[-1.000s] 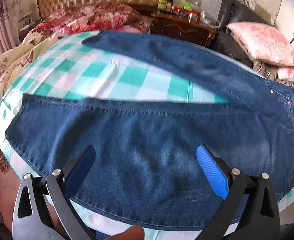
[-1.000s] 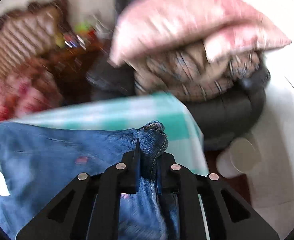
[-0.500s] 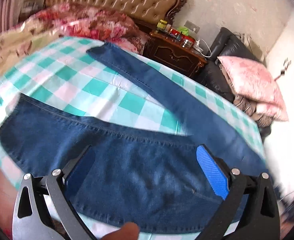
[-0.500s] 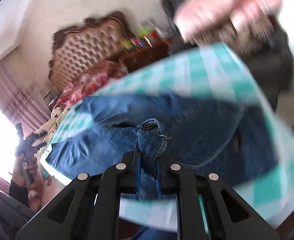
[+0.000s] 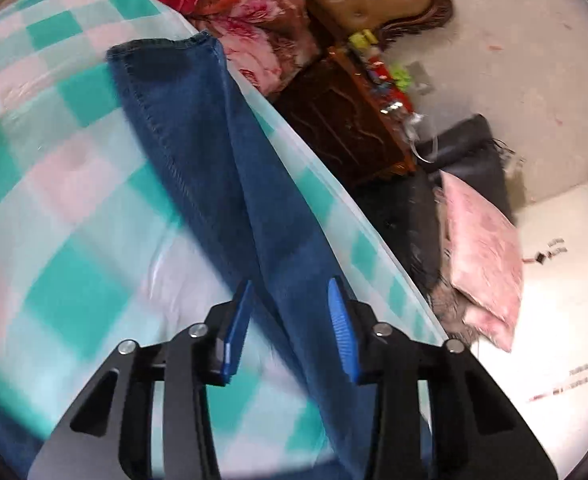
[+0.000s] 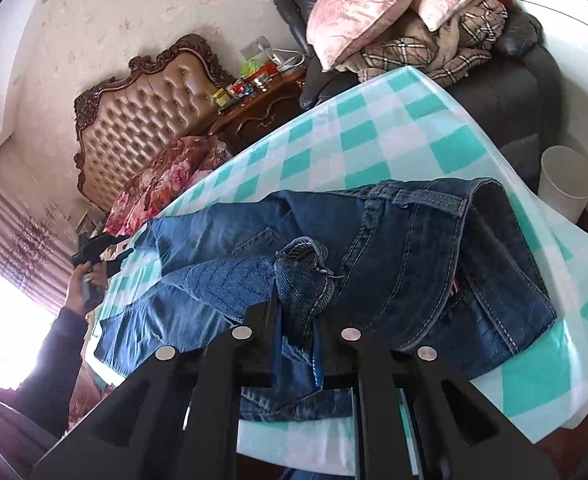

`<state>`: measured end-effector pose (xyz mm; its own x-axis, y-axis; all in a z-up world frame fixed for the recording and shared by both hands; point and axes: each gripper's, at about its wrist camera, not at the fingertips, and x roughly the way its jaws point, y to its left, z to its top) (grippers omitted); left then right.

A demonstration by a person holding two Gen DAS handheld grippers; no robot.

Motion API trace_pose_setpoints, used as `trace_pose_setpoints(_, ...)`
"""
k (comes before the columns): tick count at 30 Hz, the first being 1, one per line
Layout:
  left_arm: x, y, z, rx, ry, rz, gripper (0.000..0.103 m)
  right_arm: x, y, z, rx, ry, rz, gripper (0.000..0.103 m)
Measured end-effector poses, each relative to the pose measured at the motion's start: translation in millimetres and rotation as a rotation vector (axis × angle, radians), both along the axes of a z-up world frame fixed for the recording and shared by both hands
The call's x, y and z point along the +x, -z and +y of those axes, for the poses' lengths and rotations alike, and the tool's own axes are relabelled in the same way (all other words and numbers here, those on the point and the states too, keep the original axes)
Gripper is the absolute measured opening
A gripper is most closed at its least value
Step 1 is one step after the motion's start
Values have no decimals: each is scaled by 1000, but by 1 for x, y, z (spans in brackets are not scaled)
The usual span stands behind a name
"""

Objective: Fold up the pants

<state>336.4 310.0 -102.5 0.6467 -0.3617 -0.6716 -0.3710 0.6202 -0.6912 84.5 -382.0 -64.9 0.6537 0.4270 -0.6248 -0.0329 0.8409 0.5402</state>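
Dark blue jeans point(image 6: 413, 256) lie on a table with a green and white checked cloth point(image 6: 377, 148). My right gripper point(image 6: 298, 312) is shut on a bunched fold of the jeans' denim near the waistband and holds it over the rest of the jeans. In the left wrist view one long jeans leg point(image 5: 214, 152) runs away to its hem at the far table edge. My left gripper point(image 5: 290, 320) is open with its blue pads over that leg, and holds nothing. It also shows small at the left of the right wrist view point(image 6: 102, 250).
A tufted headboard point(image 6: 142, 120) and floral bedding point(image 6: 166, 176) lie beyond the table. A dark wooden nightstand point(image 5: 345, 124) with small items stands beside a black sofa with pink pillows point(image 6: 373, 4). A white bin point(image 6: 565, 184) stands by the table's right corner.
My left gripper swung from the near leg to the far leg and its jaws narrowed. My right gripper carried the pinched denim back over the jeans, folding the waist part over.
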Motion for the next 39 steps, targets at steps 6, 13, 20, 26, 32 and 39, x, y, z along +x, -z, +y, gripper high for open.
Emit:
trace_pose_setpoints(6,59,35,26,-18,-52,68,32,5,3,-3,-17,4,14,12)
trace_pose_setpoints(13,92,56,41,-67,-67,83,1,8,7,-7,-30,21,40,12)
trace_pose_setpoints(20,-1,-38,52,-6,-57,-52,1,19,-23,-25,-116,-15,-10,12)
trace_pose_setpoints(26,-218,-61,46,36,-97,-102,1,17,-11,-81,-82,43,94,14)
trace_pose_setpoints(32,-334,37,26,-62,-154,54,1,-13,32,-100,-7,209,226,70)
trace_pose_setpoints(39,-338,36,29,-86,-140,-22,1,-78,36,-109,202,411,210,70)
